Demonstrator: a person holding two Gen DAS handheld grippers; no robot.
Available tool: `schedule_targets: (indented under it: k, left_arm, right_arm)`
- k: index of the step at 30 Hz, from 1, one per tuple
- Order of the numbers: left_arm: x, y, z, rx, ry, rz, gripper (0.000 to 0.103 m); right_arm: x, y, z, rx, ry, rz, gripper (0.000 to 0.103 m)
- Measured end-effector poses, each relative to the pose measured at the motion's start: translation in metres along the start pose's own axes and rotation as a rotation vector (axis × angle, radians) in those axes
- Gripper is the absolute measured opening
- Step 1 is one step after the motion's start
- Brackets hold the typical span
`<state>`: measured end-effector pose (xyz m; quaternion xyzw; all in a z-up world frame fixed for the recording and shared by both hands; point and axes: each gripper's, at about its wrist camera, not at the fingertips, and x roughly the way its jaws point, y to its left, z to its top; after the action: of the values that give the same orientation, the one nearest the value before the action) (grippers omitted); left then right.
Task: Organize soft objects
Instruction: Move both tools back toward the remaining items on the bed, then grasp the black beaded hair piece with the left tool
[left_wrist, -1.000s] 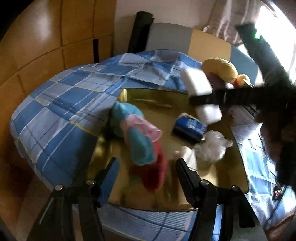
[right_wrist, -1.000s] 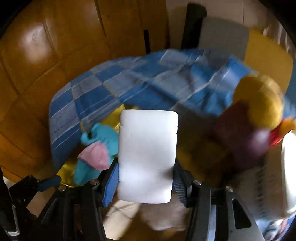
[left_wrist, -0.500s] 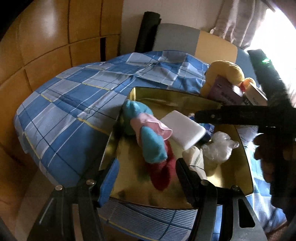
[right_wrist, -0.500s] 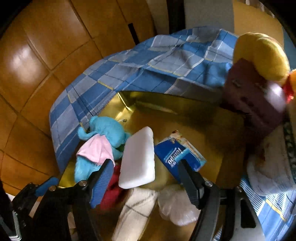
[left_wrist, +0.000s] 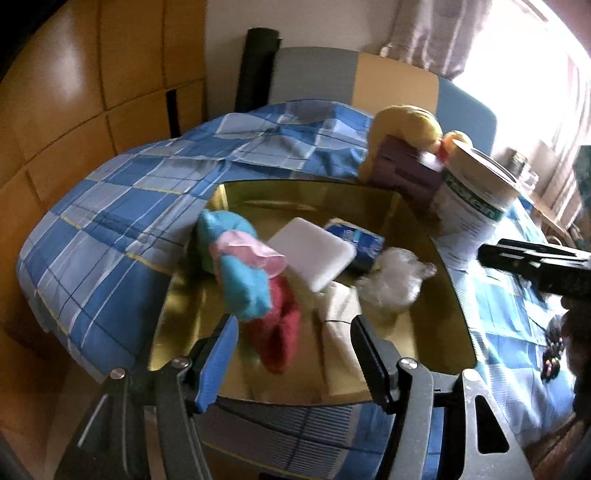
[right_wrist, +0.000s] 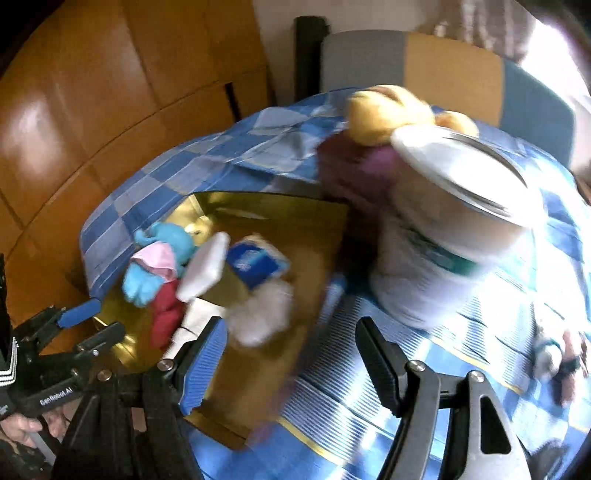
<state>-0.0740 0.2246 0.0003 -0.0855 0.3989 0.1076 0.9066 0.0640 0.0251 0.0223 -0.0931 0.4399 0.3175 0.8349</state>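
In the left wrist view, the left gripper hung at the bottom of the frame with its fingers apart and nothing between them, over the near edge of the gold tray. The tray filled the centre and held the gathered soft things: a blue plush toy with a pink cloth at centre left, a red cloth below it, a white sponge leaning on a blue tissue pack, and a crumpled clear bag to the right. I judged the tray served as the collecting place, hence the pile. At upper right, off the tray on the blue checked cloth, sat a yellow plush, a purple block and a white tub. Part of the right gripper showed dark at the right edge.

In the right wrist view, the right gripper sat at bottom centre, fingers spread and empty, over the tray's right edge and the striped cloth. The sponge lay at centre left, propped on the tissue pack. This view alone showed the left gripper's blue pad and a hand at lower left, and brought the blurred tub and yellow plush close, likely the next candidates.
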Motion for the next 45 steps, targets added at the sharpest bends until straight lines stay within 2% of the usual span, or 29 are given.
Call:
schedule_targets:
  k: [14, 20, 22, 28, 32, 38, 43, 45]
  left_arm:
    - [-0.004, -0.067, -0.003, 0.169, 0.012, -0.100, 0.067]
    - [-0.001, -0.101, -0.002, 0.245, 0.029, -0.139, 0.067]
    - [0.001, -0.114, -0.002, 0.277, 0.033, -0.162, 0.067]
    - [0.006, -0.158, -0.005, 0.388, 0.035, -0.221, 0.067]
    - [0.014, -0.192, -0.007, 0.454, 0.059, -0.288, 0.067]
    - [0.022, -0.257, -0.016, 0.590, 0.081, -0.433, 0.064]
    - [0.025, -0.315, -0.030, 0.696, 0.117, -0.584, 0.061]
    - [0.027, -0.334, -0.036, 0.731, 0.133, -0.631, 0.057]
  right_arm:
    - [-0.095, -0.150, -0.048, 0.354, -0.166, -0.260, 0.073]
    - [-0.136, -0.219, -0.082, 0.598, -0.281, -0.423, 0.073]
    - [-0.152, -0.241, -0.100, 0.698, -0.330, -0.506, 0.073]
    - [-0.174, -0.294, -0.155, 0.952, -0.402, -0.656, 0.074]
    - [-0.185, -0.316, -0.184, 1.122, -0.456, -0.595, 0.074]
    - [-0.186, -0.316, -0.192, 1.155, -0.476, -0.531, 0.074]
    - [-0.184, -0.319, -0.198, 1.191, -0.482, -0.489, 0.074]
    - [-0.184, -0.320, -0.200, 1.202, -0.485, -0.472, 0.074]
